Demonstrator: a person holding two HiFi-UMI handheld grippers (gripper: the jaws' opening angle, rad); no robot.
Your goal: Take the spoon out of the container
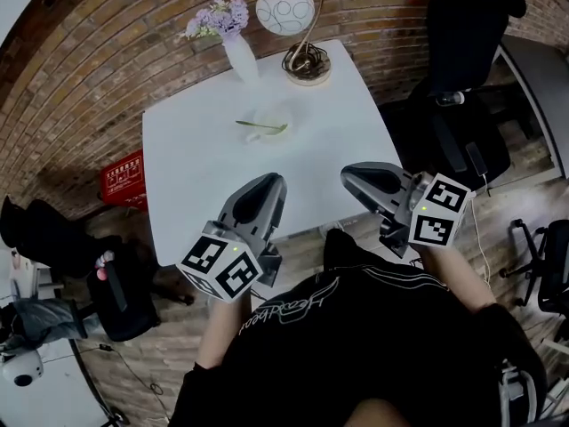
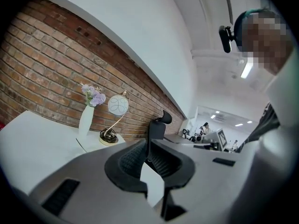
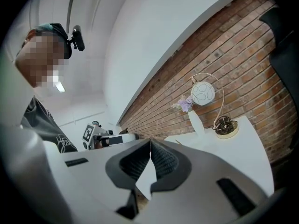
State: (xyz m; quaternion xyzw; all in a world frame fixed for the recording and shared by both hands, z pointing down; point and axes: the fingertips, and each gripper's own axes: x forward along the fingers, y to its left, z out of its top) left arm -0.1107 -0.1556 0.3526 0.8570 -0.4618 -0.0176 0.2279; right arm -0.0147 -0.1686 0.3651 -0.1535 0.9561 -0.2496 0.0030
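Note:
A thin green spoon [image 1: 262, 126] lies across a shallow clear container [image 1: 272, 116] in the far half of the white table [image 1: 196, 176]. Both grippers hang at the table's near edge, well short of the container. My left gripper [image 1: 272, 181] is shut with nothing in it; in its own view the jaws [image 2: 148, 146] meet and point up past the table. My right gripper [image 1: 352, 174] is also shut and empty, with its jaws [image 3: 150, 143] pressed together. Neither gripper view clearly shows the spoon.
A white vase of lilac flowers [image 1: 238, 52] and a globe lamp on a brass base [image 1: 299, 27] stand at the table's far edge. A black office chair [image 1: 458, 78] is to the right, a red crate [image 1: 123, 178] and another dark chair [image 1: 116, 283] to the left.

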